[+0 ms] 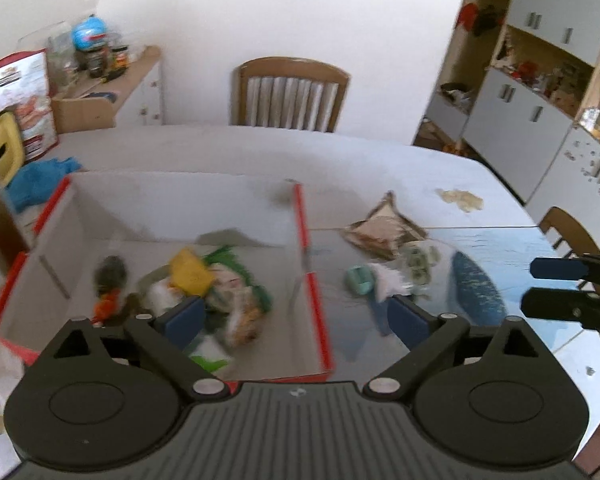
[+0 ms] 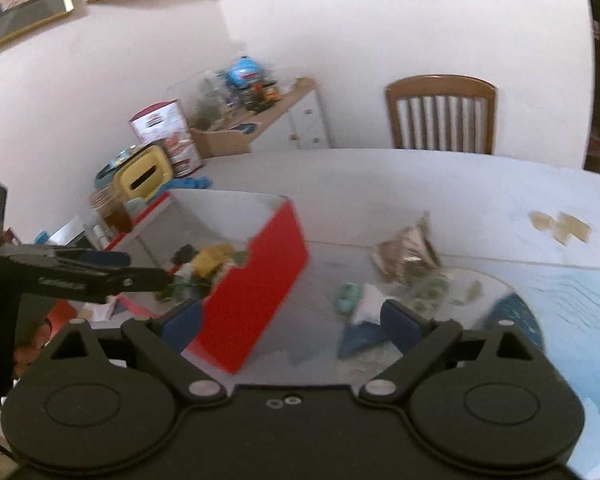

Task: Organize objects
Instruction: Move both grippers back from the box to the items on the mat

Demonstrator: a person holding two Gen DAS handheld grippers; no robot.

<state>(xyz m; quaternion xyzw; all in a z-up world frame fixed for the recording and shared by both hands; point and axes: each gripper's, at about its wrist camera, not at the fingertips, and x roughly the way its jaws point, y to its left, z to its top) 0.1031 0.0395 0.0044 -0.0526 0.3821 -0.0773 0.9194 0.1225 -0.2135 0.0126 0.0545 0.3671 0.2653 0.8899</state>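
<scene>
**Both tools wide open beside the red box**

Nearest my left camera, the left tool [image 1: 296, 318] has its blue pads spread wide with nothing between them; no earlier view is at hand, so I only report them open. It hangs above the near right corner of the red-and-white box [image 1: 314, 308], which serves as my landmark on the tabletop [image 1: 380, 152]. Inside the box lies a blurred heap: a yellow piece [image 1: 190, 270], something green [image 1: 256, 286], a dark lump [image 1: 110, 272] near the left wall and an orange bit [image 1: 106, 306] just below it.

To the right of the box, loose on the tabletop, I see a teal item [image 1: 359, 279], a white scrap [image 1: 388, 280] touching it, a crumpled brown wrapper [image 1: 384, 228] farther back, and a dark blue patterned piece [image 1: 478, 284] well to the right.

My right tool [image 2: 292, 322] is also open and empty, hanging above the box's near red wall and those loose items. Behind the box, past the tabletop's far edge, stands a wooden chair [image 1: 290, 92].
</scene>
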